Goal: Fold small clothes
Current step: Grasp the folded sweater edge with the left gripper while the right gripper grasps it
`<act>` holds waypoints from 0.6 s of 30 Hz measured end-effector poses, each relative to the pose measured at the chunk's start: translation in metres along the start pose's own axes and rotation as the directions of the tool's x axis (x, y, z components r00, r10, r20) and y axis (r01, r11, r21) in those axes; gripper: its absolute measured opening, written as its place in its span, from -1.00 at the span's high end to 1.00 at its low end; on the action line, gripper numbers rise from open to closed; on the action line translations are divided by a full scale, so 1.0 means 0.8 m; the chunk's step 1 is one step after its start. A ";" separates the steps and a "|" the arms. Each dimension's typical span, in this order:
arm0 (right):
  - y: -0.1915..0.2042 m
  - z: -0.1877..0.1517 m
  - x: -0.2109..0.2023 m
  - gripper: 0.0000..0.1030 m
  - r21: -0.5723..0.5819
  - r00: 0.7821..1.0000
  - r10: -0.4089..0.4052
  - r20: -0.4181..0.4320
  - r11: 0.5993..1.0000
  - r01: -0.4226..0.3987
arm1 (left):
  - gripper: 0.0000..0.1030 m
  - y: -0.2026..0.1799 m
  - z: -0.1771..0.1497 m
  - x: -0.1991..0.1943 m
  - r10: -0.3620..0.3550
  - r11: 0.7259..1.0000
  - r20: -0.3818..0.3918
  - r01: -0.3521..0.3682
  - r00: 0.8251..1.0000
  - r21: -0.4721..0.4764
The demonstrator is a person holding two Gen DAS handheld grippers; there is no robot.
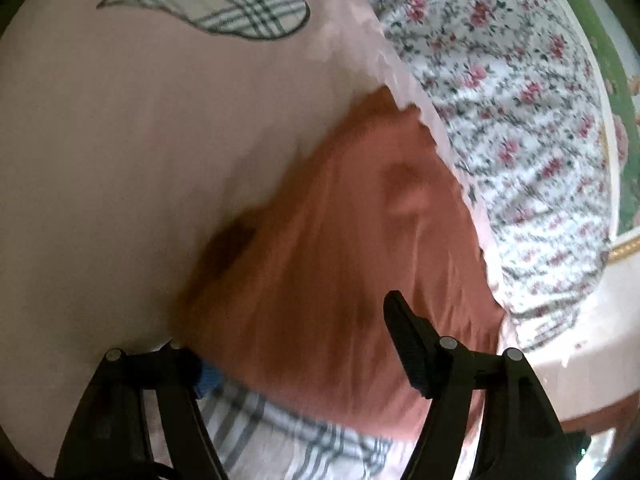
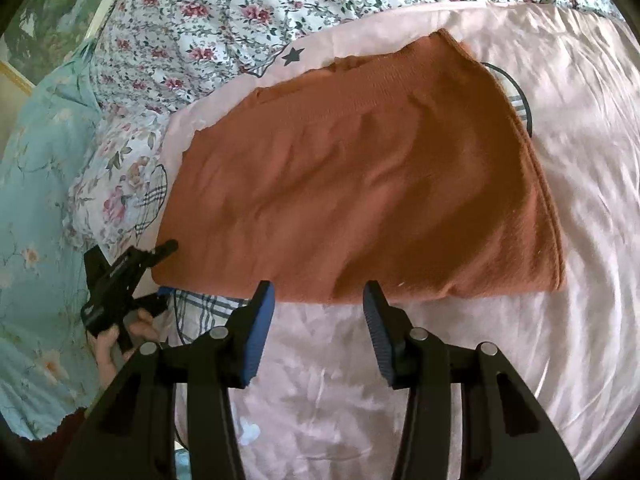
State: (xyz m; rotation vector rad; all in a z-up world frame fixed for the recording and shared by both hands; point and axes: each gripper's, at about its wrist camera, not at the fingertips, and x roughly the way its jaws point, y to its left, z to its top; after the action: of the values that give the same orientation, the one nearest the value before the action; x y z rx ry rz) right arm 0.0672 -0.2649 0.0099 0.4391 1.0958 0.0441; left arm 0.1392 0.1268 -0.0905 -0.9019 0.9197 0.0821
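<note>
A rust-orange garment (image 2: 360,168) lies folded flat on a pink sheet (image 2: 580,160). My right gripper (image 2: 318,286) hovers open at the garment's near edge, with nothing pressed between its blue pads. At the garment's left corner my left gripper (image 2: 166,274) stands open, held by a hand (image 2: 108,344). That corner lies between its spread fingers. In the blurred left wrist view the garment (image 1: 340,220) fills the space between the left gripper (image 1: 284,320) fingers. The left finger is partly hidden at the cloth's edge.
A flowered quilt (image 2: 240,8) is bunched behind the garment and also shows in the left wrist view (image 1: 520,120). A pale blue flowered cloth (image 2: 36,200) lies at the left. Plaid patches (image 1: 224,0) (image 2: 208,304) are sewn on the sheet. A green picture (image 1: 616,60) is at the far right.
</note>
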 end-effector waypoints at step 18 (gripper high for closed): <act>-0.090 0.100 0.013 0.08 0.049 0.994 0.107 -0.021 0.993 -0.106 | 0.77 -0.246 -0.087 0.007 -0.056 0.849 -0.034 0.065 0.998 0.524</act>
State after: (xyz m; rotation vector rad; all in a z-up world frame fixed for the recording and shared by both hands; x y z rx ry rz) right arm 0.1286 -0.3536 0.0053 0.5410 1.0975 0.1175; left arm 0.1806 -0.0502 0.0113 -0.4172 0.8673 -0.2268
